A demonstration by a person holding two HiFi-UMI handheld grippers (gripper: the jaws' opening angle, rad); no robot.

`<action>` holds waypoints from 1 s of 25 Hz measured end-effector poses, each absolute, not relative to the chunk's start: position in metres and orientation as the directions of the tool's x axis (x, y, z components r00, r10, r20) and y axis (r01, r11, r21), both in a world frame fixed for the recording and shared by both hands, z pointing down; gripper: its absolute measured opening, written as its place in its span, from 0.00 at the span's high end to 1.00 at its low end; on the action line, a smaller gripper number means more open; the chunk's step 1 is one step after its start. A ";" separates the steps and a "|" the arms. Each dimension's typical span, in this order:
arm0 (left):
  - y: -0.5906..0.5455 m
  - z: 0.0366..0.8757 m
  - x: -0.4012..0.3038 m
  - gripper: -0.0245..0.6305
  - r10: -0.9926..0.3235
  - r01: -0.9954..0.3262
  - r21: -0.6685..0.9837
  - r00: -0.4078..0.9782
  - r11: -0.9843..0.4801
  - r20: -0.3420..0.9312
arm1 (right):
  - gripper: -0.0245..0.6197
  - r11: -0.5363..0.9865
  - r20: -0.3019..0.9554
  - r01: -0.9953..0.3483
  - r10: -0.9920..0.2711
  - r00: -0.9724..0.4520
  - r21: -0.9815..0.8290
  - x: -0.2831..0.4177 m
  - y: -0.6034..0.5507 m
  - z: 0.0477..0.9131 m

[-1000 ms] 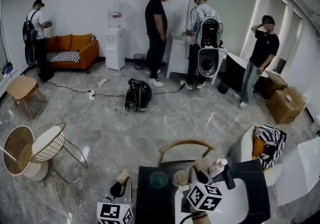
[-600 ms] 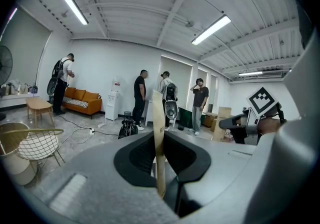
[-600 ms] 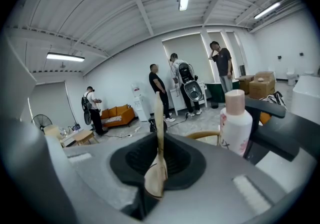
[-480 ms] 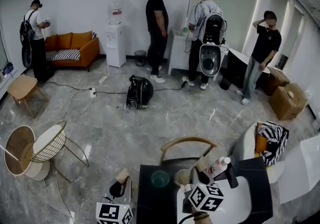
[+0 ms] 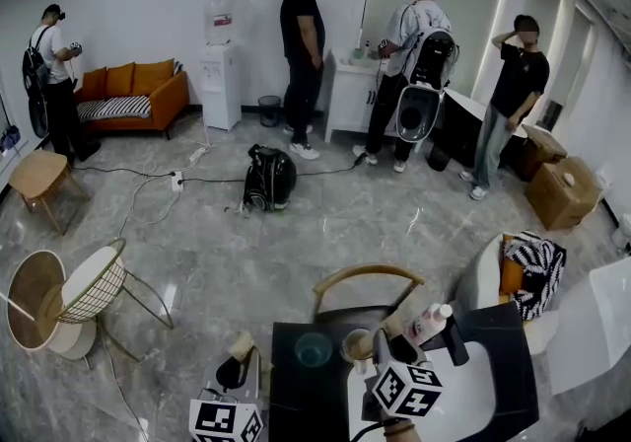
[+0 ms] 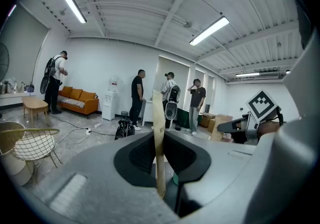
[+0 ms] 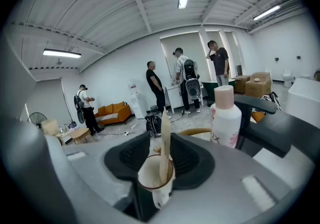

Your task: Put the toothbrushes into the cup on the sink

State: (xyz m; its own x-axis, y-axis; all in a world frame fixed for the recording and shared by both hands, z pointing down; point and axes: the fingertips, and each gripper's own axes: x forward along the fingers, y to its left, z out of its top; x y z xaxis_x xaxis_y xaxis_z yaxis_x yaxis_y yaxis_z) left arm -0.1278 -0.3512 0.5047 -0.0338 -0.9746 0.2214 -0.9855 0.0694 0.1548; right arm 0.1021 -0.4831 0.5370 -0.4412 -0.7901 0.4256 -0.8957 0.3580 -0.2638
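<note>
Right gripper [image 7: 160, 165]: jaws just spread wide, clear of the toothbrush [image 7: 164, 150] standing upright in the cup [image 7: 154, 182] between them, judged delivered; left gripper [image 6: 162, 163]: clamped narrow on second toothbrush [image 6: 158, 130], presumably next.

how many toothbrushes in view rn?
2. One toothbrush is clamped in the left gripper; a second toothbrush stands in the cup. Others may be hidden.
</note>
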 end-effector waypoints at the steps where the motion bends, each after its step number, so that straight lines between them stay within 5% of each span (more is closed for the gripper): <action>1: -0.351 0.505 -0.126 0.90 -0.975 -0.986 0.155 -0.032 0.067 0.222 | 0.76 0.353 0.428 -0.898 -0.791 -0.436 -0.262 0.105 -0.482 0.538; 25: -0.331 0.481 -0.106 0.90 -0.980 -0.989 0.145 0.053 -0.025 0.191 | 0.79 0.268 0.431 -0.938 -0.836 -0.340 -0.221 0.139 -0.427 0.522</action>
